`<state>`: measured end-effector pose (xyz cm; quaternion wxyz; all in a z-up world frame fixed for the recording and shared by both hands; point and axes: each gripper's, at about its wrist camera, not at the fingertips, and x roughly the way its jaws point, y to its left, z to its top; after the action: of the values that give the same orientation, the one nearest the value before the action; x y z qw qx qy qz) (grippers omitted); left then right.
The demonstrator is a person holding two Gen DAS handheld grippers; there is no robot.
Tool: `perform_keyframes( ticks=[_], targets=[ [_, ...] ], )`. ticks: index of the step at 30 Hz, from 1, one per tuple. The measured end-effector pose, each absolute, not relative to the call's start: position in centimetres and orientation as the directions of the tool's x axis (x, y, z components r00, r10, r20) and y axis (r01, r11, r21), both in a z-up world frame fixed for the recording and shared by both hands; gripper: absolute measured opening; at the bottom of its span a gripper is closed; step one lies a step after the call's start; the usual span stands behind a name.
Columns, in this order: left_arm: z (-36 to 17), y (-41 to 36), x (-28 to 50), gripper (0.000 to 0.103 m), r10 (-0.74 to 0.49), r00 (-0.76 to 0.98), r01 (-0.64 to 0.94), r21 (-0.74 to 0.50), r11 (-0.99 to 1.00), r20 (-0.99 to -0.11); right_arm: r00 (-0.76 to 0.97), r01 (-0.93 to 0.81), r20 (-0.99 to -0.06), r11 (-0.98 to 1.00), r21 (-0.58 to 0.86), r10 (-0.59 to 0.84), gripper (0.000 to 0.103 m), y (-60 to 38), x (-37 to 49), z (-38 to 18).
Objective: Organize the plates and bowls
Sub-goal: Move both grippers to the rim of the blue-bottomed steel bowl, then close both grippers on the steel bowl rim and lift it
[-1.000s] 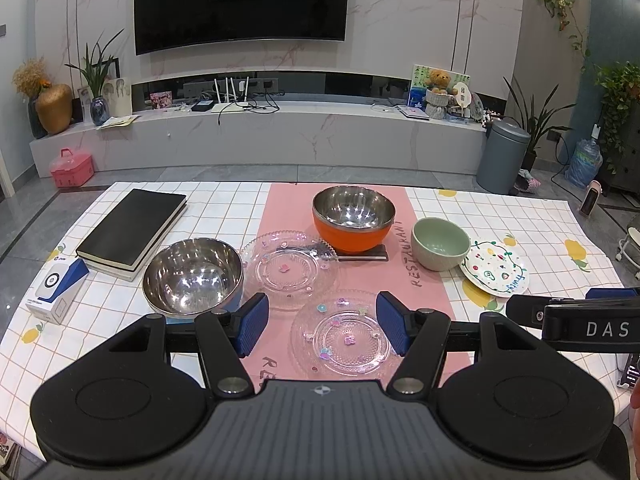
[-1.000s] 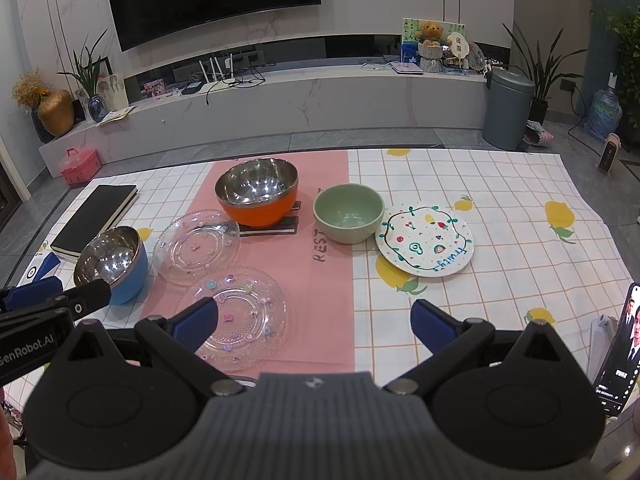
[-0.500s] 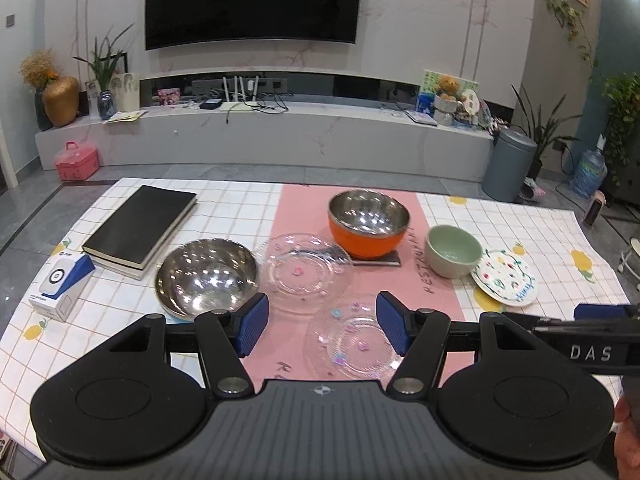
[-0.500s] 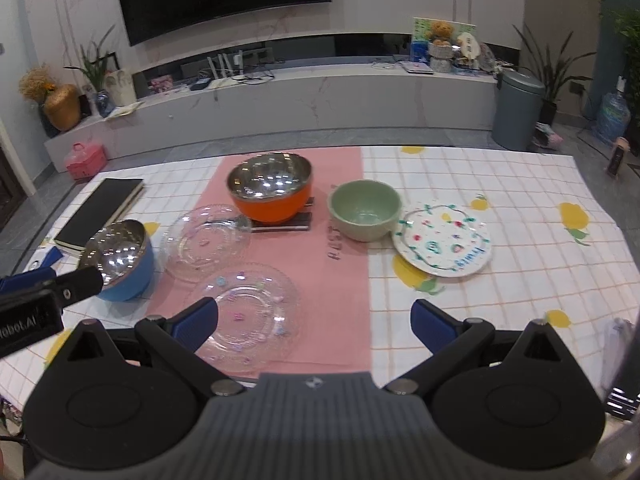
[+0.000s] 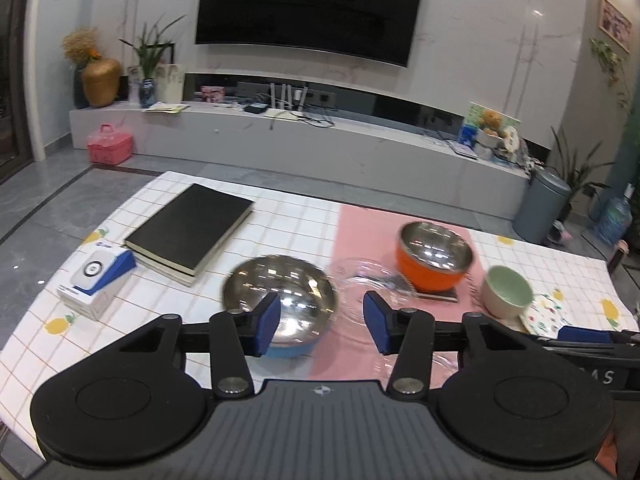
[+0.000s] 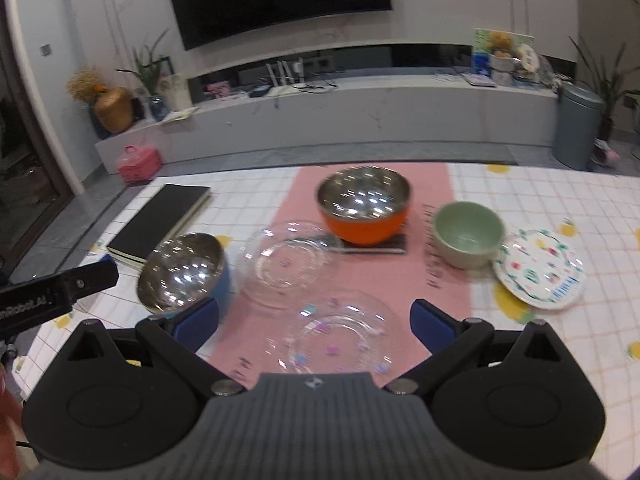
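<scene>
From the left wrist, we see the blue bowl (image 5: 280,300) smeared by motion, its near rim hidden behind our left tool (image 5: 320,320). The clear plate (image 5: 368,280) beside it blurs into the pink runner, and the painted plate (image 5: 546,314) is partly covered by the right tool's arm. From the right wrist, the nearer clear plate (image 6: 336,332) runs under our right tool (image 6: 316,324), and the writing on the painted plate (image 6: 538,268) is too blurred to read.
</scene>
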<state>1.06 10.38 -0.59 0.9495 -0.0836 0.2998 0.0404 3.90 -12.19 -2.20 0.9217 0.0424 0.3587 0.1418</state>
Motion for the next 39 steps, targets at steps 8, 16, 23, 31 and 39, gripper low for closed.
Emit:
perform_keyframes(
  ticks=[8, 16, 23, 31, 39],
  targets=[
    [-2.2, 15.5, 3.2, 0.055, 0.128, 0.792, -0.248, -0.123, 0.961, -0.597, 0.676, -0.185, -0.648, 0.932, 0.312, 0.351, 0.1, -8.7, 7.6, -4.1],
    [-5.6, 19.9, 6.9, 0.055, -0.016, 0.749, -0.292, -0.352, 0.889, -0.663, 0.575, -0.228, -0.721, 0.922, 0.313, 0.387, 0.081, -3.4, 12.1, -7.4],
    [-8.0, 20.4, 9.1, 0.053, -0.023, 0.704, -0.326, -0.351, 0.878, -0.71, 0.536, -0.22, -0.766, 0.935, 0.28, 0.355, 0.062, -1.2, 14.5, -9.6],
    [-8.6, 20.3, 10.2, 0.041, -0.019, 0.676, -0.339, -0.334, 0.88, -0.736, 0.499, -0.217, -0.768, 0.915, 0.339, 0.402, 0.045, -0.3, 15.3, -10.4],
    [-9.1, 20.0, 11.0, 0.013, 0.01, 0.659, -0.341, -0.286, 0.896, -0.752, 0.471, -0.219, -0.77, 0.902, 0.371, 0.431, 0.015, -0.1, 15.7, -10.9]
  ],
)
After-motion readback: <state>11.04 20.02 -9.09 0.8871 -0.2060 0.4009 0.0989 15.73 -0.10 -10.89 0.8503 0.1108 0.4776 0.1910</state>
